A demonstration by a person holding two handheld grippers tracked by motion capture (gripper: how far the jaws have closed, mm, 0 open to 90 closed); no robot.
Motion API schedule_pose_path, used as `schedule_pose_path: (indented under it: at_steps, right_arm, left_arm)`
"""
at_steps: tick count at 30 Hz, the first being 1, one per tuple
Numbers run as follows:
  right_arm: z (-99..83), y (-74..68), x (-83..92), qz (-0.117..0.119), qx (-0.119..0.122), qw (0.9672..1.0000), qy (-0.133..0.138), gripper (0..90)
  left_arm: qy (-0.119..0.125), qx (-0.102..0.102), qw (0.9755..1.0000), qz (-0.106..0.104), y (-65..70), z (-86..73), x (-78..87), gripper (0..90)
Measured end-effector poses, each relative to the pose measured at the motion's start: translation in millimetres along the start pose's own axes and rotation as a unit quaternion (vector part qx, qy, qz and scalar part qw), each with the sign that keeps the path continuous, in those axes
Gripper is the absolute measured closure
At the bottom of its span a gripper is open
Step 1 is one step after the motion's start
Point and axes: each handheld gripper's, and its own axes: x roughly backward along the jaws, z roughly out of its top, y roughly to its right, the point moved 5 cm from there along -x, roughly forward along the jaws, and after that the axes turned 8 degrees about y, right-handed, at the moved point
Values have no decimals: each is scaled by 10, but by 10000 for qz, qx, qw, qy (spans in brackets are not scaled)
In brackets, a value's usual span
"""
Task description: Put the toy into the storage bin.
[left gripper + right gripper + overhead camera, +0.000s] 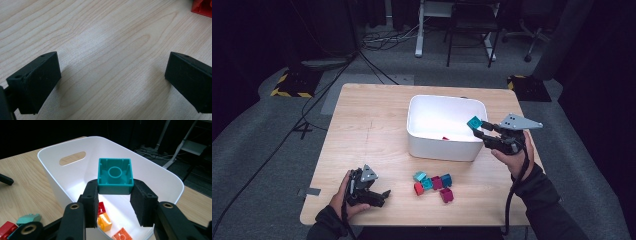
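Right gripper view shows the right gripper (pixel 115 195) squeezing a teal block (pixel 115 176) over the white bin (pixel 160 173), so it looks ready to let go, while the left gripper (pixel 112 82) rests wide apart on the table (pixel 105 37).

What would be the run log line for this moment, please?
right gripper: shut on teal block, above white bin | left gripper: open, low over table | loose blocks: on table

In the left gripper view, a red brick (pixel 203 7) is cut off by the top right corner. In the right gripper view, the black jaws partly hide the red brick (pixel 101 208) and yellow brick (pixel 105 222) inside the white bin (pixel 160 176), and the orange brick (pixel 122 235) runs off the bottom edge.
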Motion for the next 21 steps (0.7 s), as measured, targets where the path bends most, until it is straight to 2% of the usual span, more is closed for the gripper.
schedule_pose_path:
  at_steps: [10,18,21]
  right_arm:
    - [-26,53,-101,-105,-100,9998,-97,593]
    - [-37,44,-165,-97,-35,9998,-163,592]
    - [-53,40,-195,-74,-95,9997,-195,591]
  left_arm:
    - [-2,-3,10000,-1,-1,0,0,5]
    - [0,-2,10000,0,0,0,0,5]
    - [0,-3,10000,3,0,0,0,5]
